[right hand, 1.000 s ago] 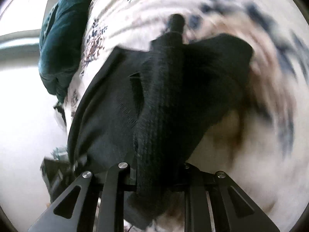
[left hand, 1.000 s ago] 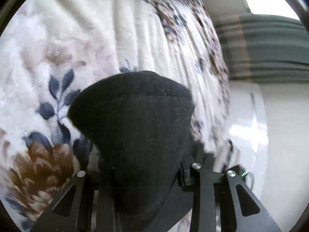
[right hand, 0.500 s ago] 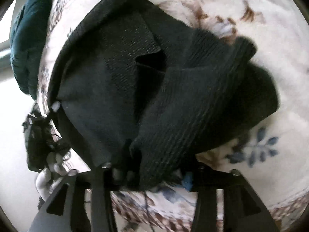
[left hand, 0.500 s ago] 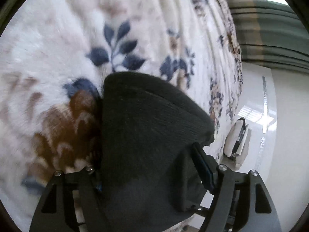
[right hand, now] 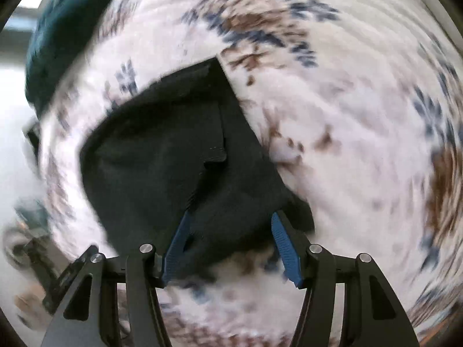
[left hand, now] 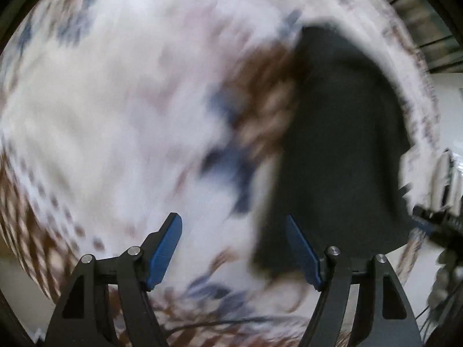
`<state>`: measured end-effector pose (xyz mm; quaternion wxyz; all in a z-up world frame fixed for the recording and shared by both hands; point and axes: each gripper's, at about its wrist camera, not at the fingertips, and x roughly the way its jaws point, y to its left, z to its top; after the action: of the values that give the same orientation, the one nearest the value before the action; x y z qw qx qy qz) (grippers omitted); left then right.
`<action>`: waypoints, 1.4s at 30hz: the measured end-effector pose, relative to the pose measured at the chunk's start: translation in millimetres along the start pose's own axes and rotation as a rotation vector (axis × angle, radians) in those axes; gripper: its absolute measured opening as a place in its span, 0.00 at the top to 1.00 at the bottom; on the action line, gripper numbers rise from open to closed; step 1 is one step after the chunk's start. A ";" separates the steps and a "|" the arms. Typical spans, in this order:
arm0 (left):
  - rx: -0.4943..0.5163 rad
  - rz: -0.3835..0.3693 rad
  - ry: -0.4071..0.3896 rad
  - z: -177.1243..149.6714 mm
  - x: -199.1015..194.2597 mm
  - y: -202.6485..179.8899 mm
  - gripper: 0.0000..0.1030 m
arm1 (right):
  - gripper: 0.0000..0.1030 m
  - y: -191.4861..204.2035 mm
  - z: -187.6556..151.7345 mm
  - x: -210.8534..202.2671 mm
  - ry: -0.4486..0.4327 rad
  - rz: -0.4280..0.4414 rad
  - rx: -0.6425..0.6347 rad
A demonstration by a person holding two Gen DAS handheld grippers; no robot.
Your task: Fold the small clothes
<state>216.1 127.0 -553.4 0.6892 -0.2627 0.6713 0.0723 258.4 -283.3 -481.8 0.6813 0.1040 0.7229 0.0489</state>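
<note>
Letting go cleanly matters: left gripper (left hand: 233, 248) released beside the black garment (right hand: 173, 156), right gripper (right hand: 228, 245) fingers opening around its edge on the floral blanket (right hand: 347, 115).

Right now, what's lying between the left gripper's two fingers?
Only bare floral blanket, seen in the left wrist view; the left gripper is open, and the black garment lies to its right.

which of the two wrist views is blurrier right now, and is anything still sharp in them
Left wrist view: heaviest smear, the floral blanket streaked and the black garment soft-edged; only the left gripper looks crisp. Right wrist view: milder blur, worst toward the rim; the garment's seam is readable, and the right gripper is sharp. Both show fisheye curving.
</note>
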 end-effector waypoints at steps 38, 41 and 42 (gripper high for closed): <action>0.164 -0.155 -0.149 170.8 23.4 -84.3 0.74 | 0.40 21.9 131.9 17.4 -0.080 0.102 -0.180; 0.128 -0.189 -0.161 169.9 17.8 -75.5 0.81 | 0.99 26.9 139.3 16.4 -0.166 0.100 -0.171; 0.114 -0.200 -0.167 168.7 15.6 -73.1 0.82 | 0.99 26.4 142.2 14.9 -0.182 0.114 -0.155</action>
<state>400.3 138.3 -555.7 0.7602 -0.2817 0.5854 -0.0134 401.4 -264.5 -500.2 0.7461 0.0960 0.6452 0.1335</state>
